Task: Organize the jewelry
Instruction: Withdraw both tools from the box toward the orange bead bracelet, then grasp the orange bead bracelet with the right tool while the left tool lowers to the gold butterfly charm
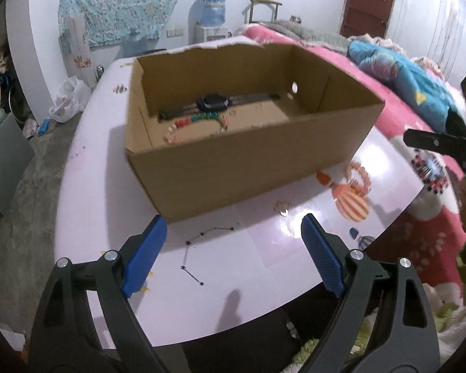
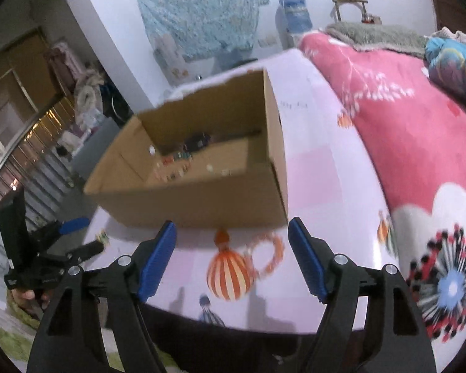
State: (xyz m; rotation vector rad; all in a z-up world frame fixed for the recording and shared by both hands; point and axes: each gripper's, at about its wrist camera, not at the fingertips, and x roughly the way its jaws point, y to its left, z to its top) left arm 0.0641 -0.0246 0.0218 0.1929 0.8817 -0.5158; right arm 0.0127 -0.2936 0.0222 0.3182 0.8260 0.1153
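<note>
An open cardboard box stands on the pale table. Inside it lie a black watch and coloured bead bracelets. A thin black-beaded chain lies on the table in front of the box, just ahead of my open, empty left gripper. A small pale earring-like piece lies near the box's front corner. An orange beaded bracelet lies on the table in front of my open, empty right gripper, close to the box.
A pink blanket covers a bed to the right of the table. The table carries printed balloon pictures. The left gripper shows at the left edge of the right wrist view. A floor with bags lies to the left.
</note>
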